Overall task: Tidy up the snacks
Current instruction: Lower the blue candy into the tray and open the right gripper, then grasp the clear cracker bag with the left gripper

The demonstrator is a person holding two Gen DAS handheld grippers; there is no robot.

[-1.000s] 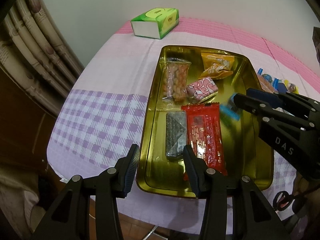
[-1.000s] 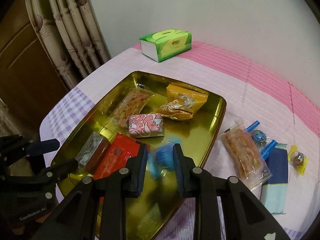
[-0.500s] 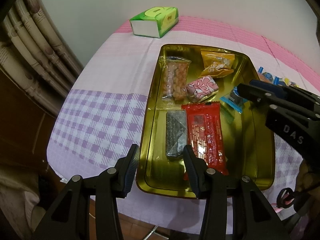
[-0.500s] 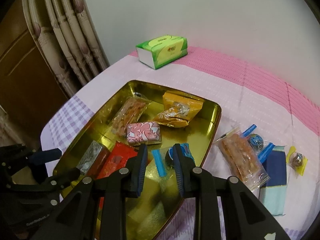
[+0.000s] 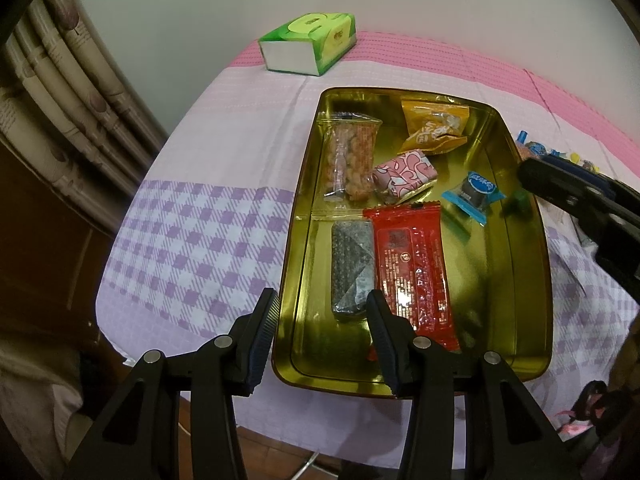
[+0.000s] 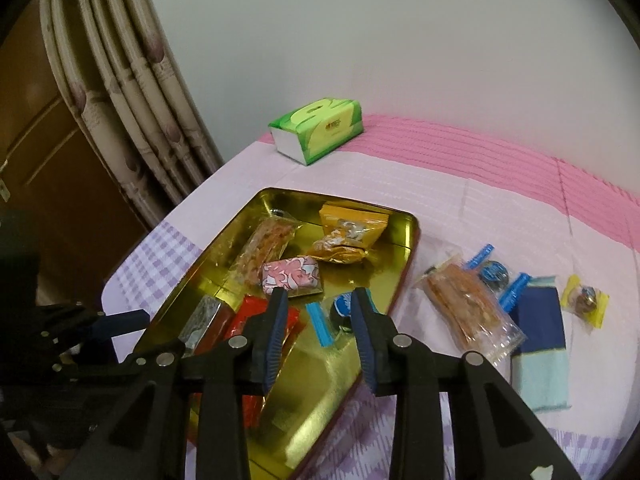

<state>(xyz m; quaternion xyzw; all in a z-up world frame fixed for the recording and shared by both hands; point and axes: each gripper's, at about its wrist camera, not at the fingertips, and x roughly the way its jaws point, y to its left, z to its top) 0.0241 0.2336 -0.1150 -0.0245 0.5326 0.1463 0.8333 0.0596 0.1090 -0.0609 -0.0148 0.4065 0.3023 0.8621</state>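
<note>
A gold metal tray (image 5: pixel 524 280) (image 6: pixel 248 224) holds several snacks: a peanut bag (image 5: pixel 352 164), an orange packet (image 5: pixel 434 128), a pink wrapped cake (image 5: pixel 404 172), a grey bar (image 5: pixel 352 268), a red packet (image 5: pixel 412 268) and a blue wrapped candy (image 5: pixel 474 194) (image 6: pixel 340 308). My left gripper (image 5: pixel 320 336) is open and empty over the tray's near left corner. My right gripper (image 6: pixel 316 336) is open and empty, raised above the blue candy, which lies loose in the tray. On the cloth right of the tray lie a clear snack bag (image 6: pixel 464 304), a second blue candy (image 6: pixel 492 272), a navy packet (image 6: pixel 540 324) and a yellow candy (image 6: pixel 584 300).
A green tissue box (image 5: pixel 310 46) (image 6: pixel 316 130) stands at the table's far edge by the white wall. Curtains (image 6: pixel 120 80) and a brown door are on the left. The table edge runs close below the left gripper.
My right gripper carried the blue candy over the tray, opened and let it go. It has since lifted and pulled back to the right. The left gripper has not moved.
</note>
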